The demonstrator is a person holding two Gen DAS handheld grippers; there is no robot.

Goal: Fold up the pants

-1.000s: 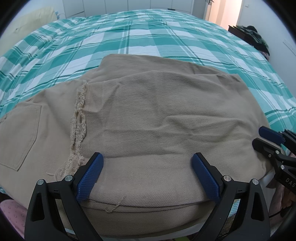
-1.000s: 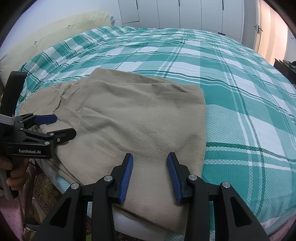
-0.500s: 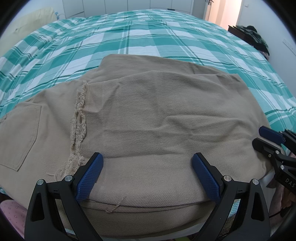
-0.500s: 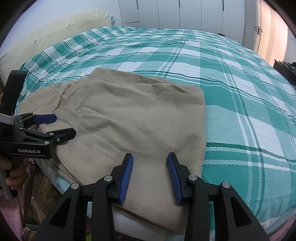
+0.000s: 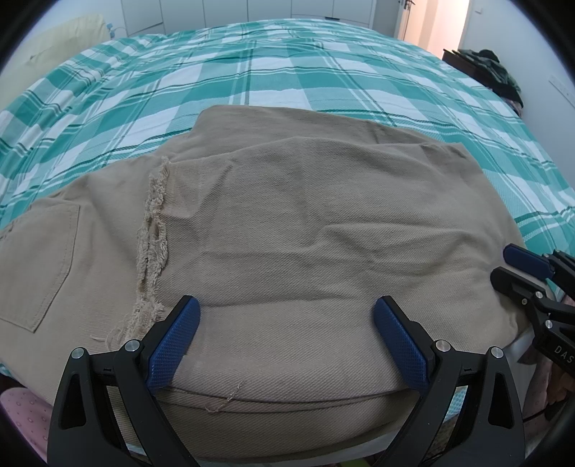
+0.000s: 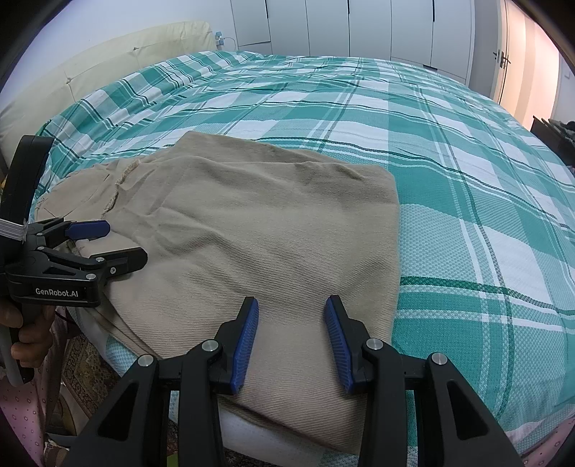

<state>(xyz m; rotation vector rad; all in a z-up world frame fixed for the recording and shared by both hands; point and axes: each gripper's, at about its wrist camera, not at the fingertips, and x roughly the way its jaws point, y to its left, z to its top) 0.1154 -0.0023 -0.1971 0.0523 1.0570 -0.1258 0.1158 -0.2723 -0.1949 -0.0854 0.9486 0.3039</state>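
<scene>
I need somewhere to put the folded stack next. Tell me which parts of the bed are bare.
The plaid bedspread is bare to the right of the tan pants, out to the bed's right edge, and beyond their far edge up to the cream headboard. It is crowded at the near edge: the pants hang over it, with the left gripper and right gripper over them.

Tan twill pants [image 5: 287, 230] with a paler frayed hem [image 5: 152, 230] on a teal-and-white plaid bedspread [image 6: 467, 172], black grippers with blue textured pads [image 6: 246, 341], cream headboard [image 6: 107, 68], white wardrobe doors [image 6: 359, 25].
</scene>
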